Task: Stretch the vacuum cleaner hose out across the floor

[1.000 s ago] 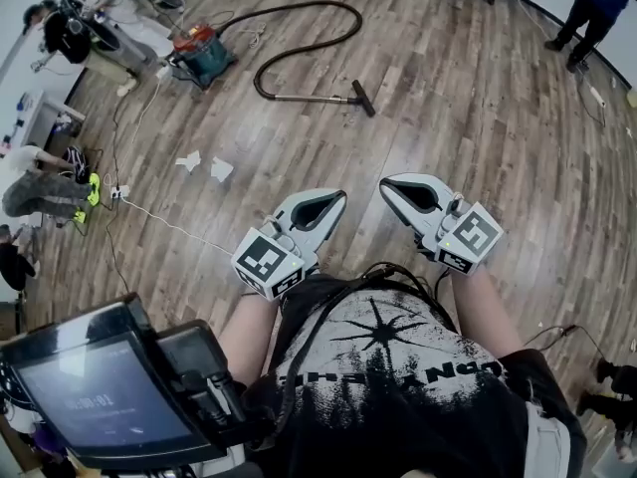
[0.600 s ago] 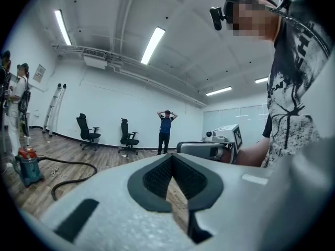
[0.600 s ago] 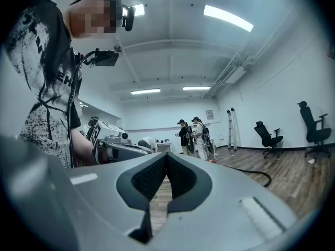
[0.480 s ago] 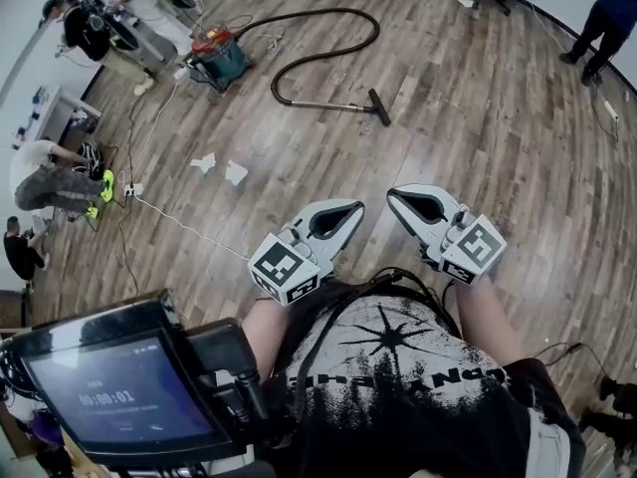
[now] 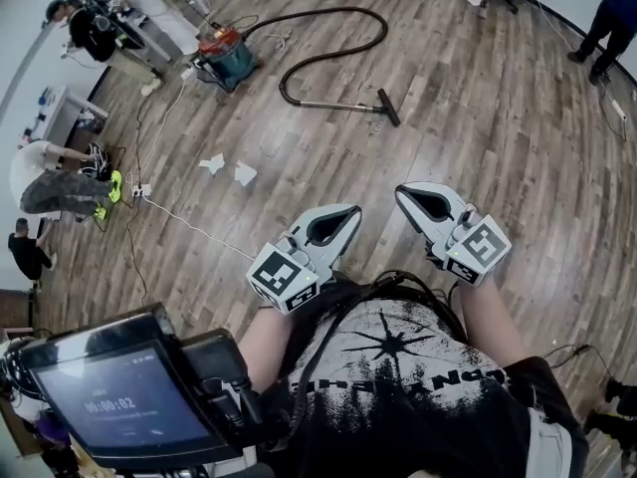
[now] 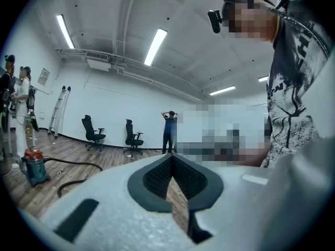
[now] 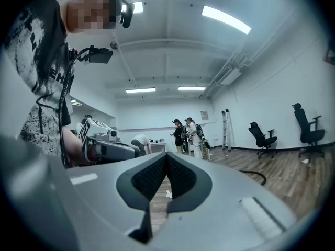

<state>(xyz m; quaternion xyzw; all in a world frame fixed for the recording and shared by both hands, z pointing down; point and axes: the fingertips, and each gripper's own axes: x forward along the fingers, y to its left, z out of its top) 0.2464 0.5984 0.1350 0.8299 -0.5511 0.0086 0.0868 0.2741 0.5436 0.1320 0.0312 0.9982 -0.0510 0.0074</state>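
Judging by looks, hose (image 5: pixel 338 10) is light, floppy — grab rigid wand (image 5: pixel 338 106) nr nozzle (image 5: pixel 389 108), far from canister (image 5: pixel 227 56) — left gripper (image 5: pixel 353 210) & right gripper (image 5: pixel 401 190) clenched, empty.

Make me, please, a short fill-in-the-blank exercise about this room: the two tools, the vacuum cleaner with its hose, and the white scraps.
1. The left tool and the right tool both have their jaws ____.
2. The black hose runs from the vacuum cleaner to a nozzle and lies curved on the ____.
3. There are ____ white paper scraps lying close together.

Missing words: shut; floor; two.
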